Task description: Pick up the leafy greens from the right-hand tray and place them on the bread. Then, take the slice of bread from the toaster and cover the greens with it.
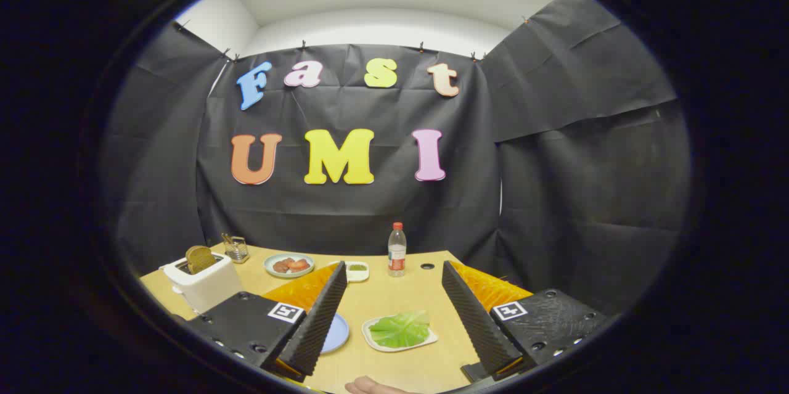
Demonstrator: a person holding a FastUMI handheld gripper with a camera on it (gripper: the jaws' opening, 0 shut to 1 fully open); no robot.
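Note:
The leafy greens (pixel 400 328) lie on a small white tray (pixel 372 338) on the wooden table, between my fingers and low down. My gripper (pixel 394 283) is open and held above the table, with nothing between its fingers. A blue plate (pixel 336 332) sits left of the tray, mostly hidden behind the left finger; I cannot see what lies on it. A white toaster (pixel 203 283) stands at the table's left, with a brown slice of bread (pixel 200 258) sticking up out of its slot.
At the back stand a water bottle (pixel 397 250) with a red cap, a small white dish (pixel 357 270), a plate of reddish food (pixel 289 265) and a wire holder (pixel 236 248). Part of a hand (pixel 370 386) shows at the near table edge.

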